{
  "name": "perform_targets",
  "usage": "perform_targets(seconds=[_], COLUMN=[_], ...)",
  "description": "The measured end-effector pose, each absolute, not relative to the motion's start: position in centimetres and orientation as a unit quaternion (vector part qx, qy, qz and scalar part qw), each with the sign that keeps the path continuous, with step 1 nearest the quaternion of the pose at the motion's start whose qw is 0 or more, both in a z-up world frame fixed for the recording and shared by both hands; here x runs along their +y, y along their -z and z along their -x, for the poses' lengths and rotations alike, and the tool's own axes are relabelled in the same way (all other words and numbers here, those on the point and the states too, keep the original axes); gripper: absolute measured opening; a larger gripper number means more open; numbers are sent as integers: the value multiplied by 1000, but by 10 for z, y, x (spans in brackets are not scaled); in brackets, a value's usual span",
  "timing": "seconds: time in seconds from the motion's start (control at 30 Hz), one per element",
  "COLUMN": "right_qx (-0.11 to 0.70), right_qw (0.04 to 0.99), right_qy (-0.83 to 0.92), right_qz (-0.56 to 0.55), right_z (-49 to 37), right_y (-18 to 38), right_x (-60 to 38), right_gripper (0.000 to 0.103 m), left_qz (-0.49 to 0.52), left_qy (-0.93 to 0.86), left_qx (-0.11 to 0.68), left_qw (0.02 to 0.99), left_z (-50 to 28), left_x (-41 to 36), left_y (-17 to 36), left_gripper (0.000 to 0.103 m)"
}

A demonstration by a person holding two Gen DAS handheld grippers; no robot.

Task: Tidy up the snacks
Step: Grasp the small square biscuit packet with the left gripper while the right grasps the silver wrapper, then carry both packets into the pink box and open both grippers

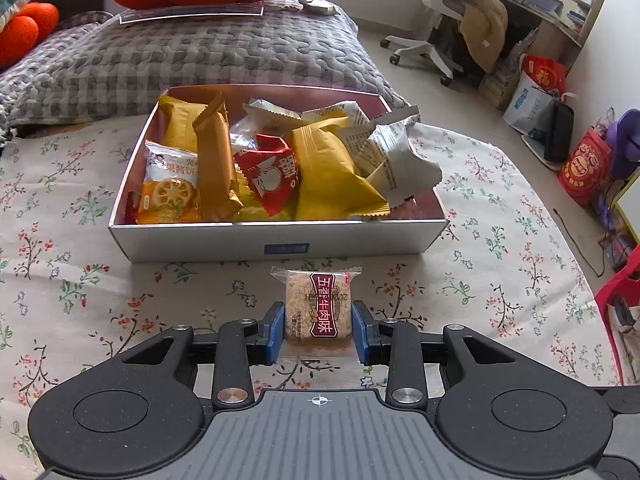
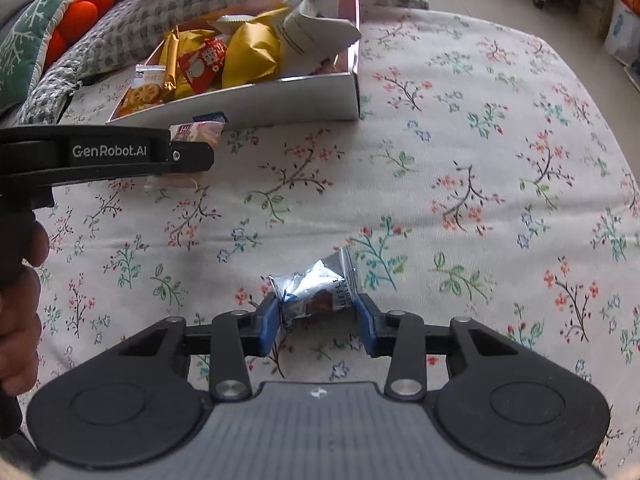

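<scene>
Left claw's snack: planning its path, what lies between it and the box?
Only bare floral cloth lies between the beef snack and the box, per the left wrist view.

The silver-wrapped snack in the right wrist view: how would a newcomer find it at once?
Start at the white snack box on the floral cloth, then come down toward the camera. The silver-wrapped snack sits apart from the box between the right gripper pads. Its crinkled foil sets it apart from the yellow and red packets in the box.
</scene>
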State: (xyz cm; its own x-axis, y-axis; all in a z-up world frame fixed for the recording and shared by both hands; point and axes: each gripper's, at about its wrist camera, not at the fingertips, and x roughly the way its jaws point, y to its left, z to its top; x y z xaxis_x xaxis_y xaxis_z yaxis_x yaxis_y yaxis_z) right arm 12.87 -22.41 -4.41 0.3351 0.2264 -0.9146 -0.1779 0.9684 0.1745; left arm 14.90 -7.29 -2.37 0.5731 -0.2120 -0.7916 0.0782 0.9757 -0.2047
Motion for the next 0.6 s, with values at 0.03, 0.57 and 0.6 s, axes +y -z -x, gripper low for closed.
perform_targets(seconds=[0.03,0.57,0.6], right_qx=[561,510,505], right_qw=[818,853,855], right_qy=[-124,-91,-91], right_qz=[-21,-67,-71], right_z=[-129,-143,-144], right_y=[43,28,27], right_x=[-224,-241,-241], right_gripper=[36,36,36], left_qz=[76,111,111], left_qy=[84,71,68], left_qx=[454,418,417], left_qw=[884,899,900], left_z=[-149,-152,-153], left_x=[-72,-40,-38], left_y=[23,-3,-4], left_gripper=[32,32,32])
